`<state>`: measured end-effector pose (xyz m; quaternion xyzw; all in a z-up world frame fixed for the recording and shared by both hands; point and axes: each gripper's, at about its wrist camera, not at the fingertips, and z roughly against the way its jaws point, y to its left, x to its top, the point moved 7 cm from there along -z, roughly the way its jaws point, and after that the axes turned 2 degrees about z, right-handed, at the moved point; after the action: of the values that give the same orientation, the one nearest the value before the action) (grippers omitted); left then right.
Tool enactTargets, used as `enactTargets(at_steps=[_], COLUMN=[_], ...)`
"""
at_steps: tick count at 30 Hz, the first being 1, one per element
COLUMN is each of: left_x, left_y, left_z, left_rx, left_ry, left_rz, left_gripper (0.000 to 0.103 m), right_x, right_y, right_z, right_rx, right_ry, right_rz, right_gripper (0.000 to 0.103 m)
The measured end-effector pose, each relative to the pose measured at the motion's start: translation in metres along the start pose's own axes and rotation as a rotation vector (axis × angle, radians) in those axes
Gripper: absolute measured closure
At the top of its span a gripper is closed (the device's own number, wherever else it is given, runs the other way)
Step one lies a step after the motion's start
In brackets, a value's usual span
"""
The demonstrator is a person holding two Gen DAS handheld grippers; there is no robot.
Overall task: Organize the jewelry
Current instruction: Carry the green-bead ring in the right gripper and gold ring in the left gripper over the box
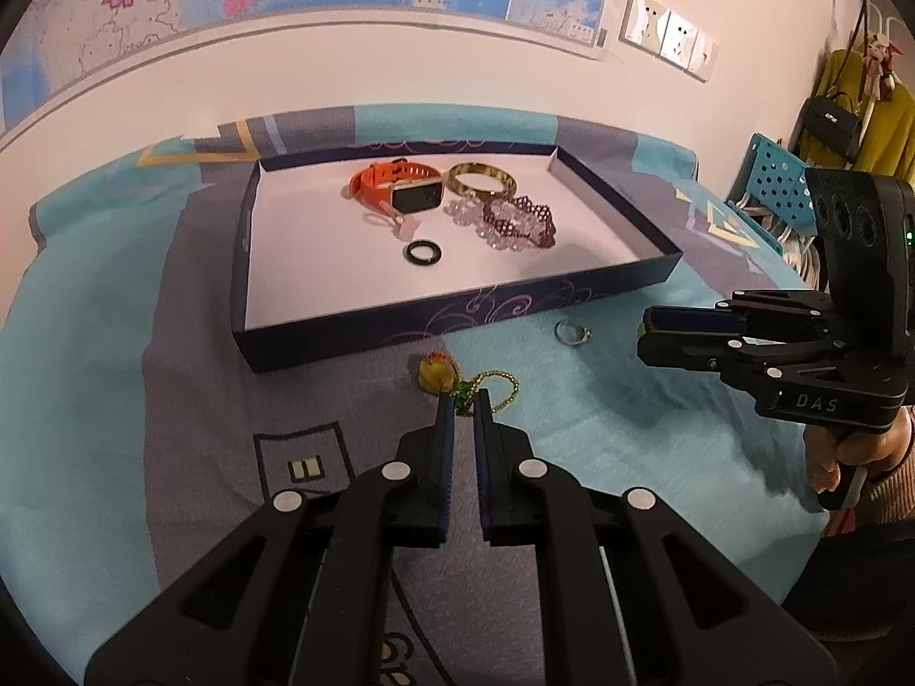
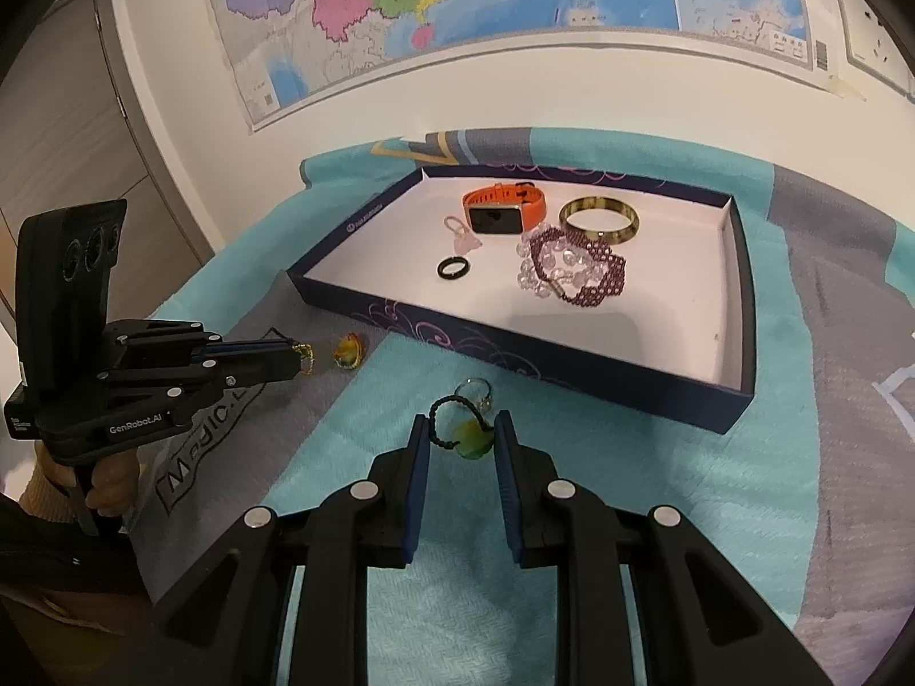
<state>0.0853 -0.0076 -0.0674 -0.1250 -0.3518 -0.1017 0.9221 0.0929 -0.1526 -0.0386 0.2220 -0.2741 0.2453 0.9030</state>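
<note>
The left gripper is pinched on the gold chain of a yellow pendant lying on the cloth, just near of the tray. The right gripper stands narrowly apart around a green charm on a black cord; whether the pads press it I cannot tell. A silver ring lies just beyond. In the tray lie an orange watch, bangle, bead bracelets, pink charm and black ring.
</note>
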Motion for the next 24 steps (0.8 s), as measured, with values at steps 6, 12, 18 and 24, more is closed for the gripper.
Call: enactTargets(at_steps=[6,12,18,24], left_x=[0.010,0.018,0.025,0.034], left_y=[-0.002,-0.002,-0.004,-0.003], left_z=[0.007,0.010,0.011,0.013], left_rx=[-0.015,-0.015,-0.017,-0.012], left_ry=[-0.028,-0.047,-0.061,-0.077], left_rz=[0.000,-0.005,-0.010,-0.012], left_gripper=[0.096,0.096,0.096,0.096], right_x=[0.009,0.017,0.024,0.032], right_y=[-0.004,-0.006,-0.009,-0.013], right_z=[0.005,0.009,0.011,0.012], right_rx=[-0.005,-0.016,-0.025,-0.035], right_ry=[-0.022,-0.043,-0.059,-0.072], right_rz=[-0.001,0.007,0.013,0.014], right_gripper=[0.082,0.082,0.082,0.082])
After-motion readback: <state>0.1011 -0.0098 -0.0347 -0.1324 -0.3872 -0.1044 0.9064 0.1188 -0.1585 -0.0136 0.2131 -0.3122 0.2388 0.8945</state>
